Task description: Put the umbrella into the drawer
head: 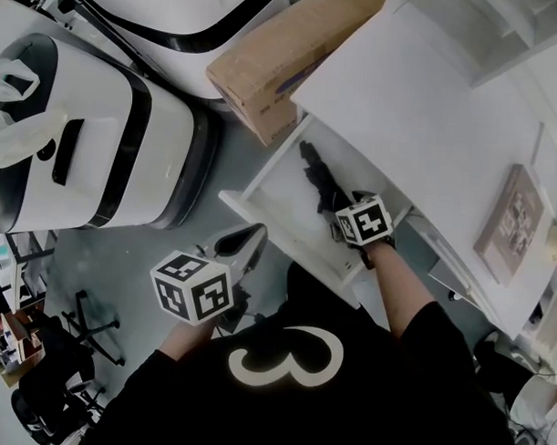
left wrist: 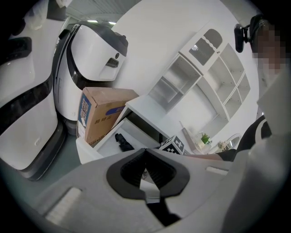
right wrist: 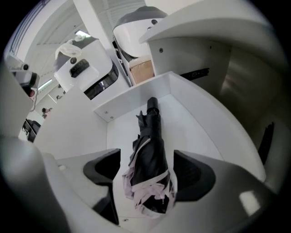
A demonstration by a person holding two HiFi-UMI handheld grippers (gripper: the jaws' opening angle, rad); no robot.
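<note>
The folded black umbrella lies lengthwise on the floor of the open white drawer. Its slim capped end points toward the drawer's far end wall, close to the corner beside the cardboard box. Its bunched end shows pale lining and a strap, and it sits toward the drawer's near end. The right gripper hangs over that bunched end, pointing steeply down, with its jaws spread wide. One dark pad stands on each side of the fabric and neither presses on it, so the umbrella rests on the drawer floor on its own. In the head view the drawer juts out from under the edge of the white desk, and the umbrella lies nearer the desk side than the drawer's front panel. The right gripper's marker cube sits above the umbrella's near end. The left gripper is held outside the drawer, off its front panel and above the grey floor. Its ribbed pads are drawn together with nothing caught between them. Its own view looks across the drawer toward a white shelf unit standing on the desk. A flat framed item lies near the desk's right edge. Beyond the box stands a large white housing with black bands, and a white plastic bag is draped at its left side.
</note>
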